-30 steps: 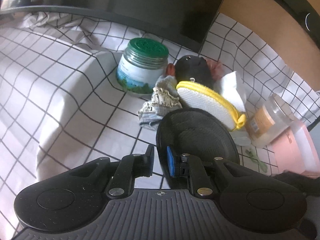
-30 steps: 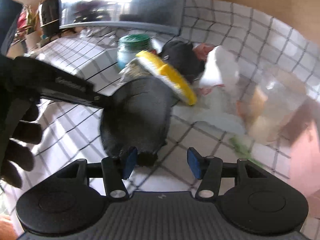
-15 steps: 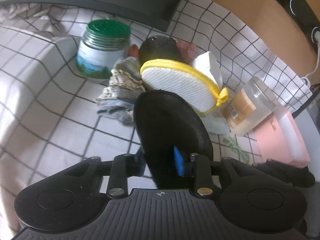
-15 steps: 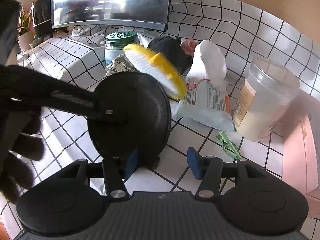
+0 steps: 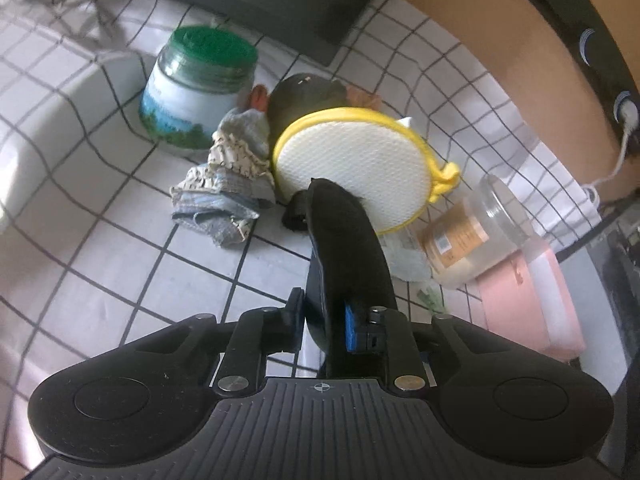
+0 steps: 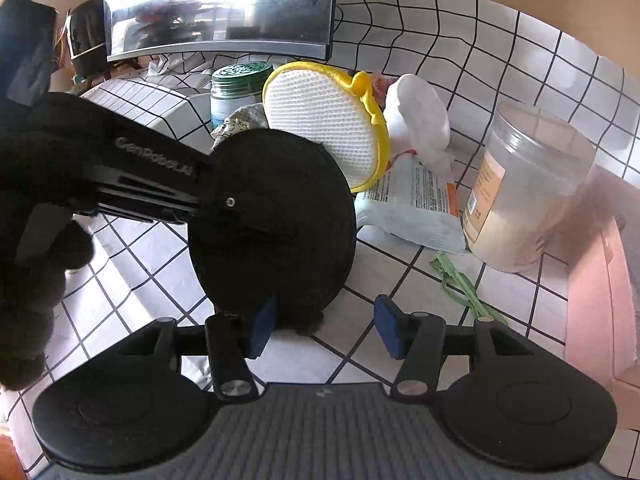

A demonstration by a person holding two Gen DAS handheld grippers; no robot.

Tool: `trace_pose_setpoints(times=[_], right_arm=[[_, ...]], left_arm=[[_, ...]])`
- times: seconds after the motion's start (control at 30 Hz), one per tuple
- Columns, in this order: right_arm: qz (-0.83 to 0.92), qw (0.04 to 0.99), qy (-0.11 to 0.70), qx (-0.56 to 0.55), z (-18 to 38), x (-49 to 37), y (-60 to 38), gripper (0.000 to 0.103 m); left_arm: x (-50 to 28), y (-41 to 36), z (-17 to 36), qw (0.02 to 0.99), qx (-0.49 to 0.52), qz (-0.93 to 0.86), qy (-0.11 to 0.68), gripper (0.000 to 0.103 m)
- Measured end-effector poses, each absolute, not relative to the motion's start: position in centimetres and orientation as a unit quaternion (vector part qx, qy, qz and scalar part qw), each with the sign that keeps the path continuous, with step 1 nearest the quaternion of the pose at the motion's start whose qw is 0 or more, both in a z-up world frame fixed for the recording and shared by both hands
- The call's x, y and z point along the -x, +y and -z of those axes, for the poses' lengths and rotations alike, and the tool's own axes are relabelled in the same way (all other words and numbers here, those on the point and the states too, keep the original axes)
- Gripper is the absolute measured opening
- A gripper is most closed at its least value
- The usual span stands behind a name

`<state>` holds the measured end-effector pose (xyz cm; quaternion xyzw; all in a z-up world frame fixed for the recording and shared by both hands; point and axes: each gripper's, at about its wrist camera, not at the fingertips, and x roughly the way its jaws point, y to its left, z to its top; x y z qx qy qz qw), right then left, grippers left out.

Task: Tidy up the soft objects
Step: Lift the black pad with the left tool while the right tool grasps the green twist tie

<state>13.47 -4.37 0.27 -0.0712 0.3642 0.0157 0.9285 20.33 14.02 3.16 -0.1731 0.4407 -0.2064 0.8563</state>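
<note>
A black round pad [image 5: 344,248] stands on edge between the fingers of my left gripper [image 5: 320,320], whose jaws are closing and press on its lower rim. In the right wrist view the same pad [image 6: 272,220] faces me, clamped by a left finger [image 6: 160,196]. Behind it leans a white mesh sponge with a yellow rim [image 5: 352,164] [image 6: 320,116]. A grey patterned cloth [image 5: 232,176] and a dark rounded soft thing [image 5: 304,92] lie at the back. My right gripper [image 6: 324,328] is open just in front of the pad, with nothing between its fingers.
A green-lidded jar [image 5: 200,84] stands at the back left. A clear jar [image 6: 528,188], a wipes pack [image 6: 412,208], a white sock [image 6: 420,116] and a green strip [image 6: 456,276] lie to the right. A pink box [image 5: 532,300] sits far right, a monitor [image 6: 220,8] behind.
The black pad went from lying flat to standing on edge in the left gripper, which loosened and closed again. The yellow-rimmed sponge tipped more upright. The right gripper kept still.
</note>
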Motion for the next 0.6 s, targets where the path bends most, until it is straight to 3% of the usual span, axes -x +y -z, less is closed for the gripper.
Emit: trace_pose_setpoints(times=[0.27, 0.4, 0.6], right_arm=[[-0.032, 0.929, 0.358, 0.086, -0.6, -13.0, -3.0, 0.054], [-0.007, 0.944, 0.316, 0.092, -2.1, -11.3, -4.0, 0.063], [0.059, 0.944, 0.319, 0.053, -2.7, -11.7, -8.6, 0.063]], left_arm=[[-18.3, 15.6, -5.3, 0.876, 0.127, 0.201, 0.419, 0.019], [-17.7, 17.1, -6.6, 0.897, 0.103, 0.167, 0.395, 0.019], [-16.3, 18.7, -8.6, 0.917, 0.083, 0.153, 0.358, 0.019]])
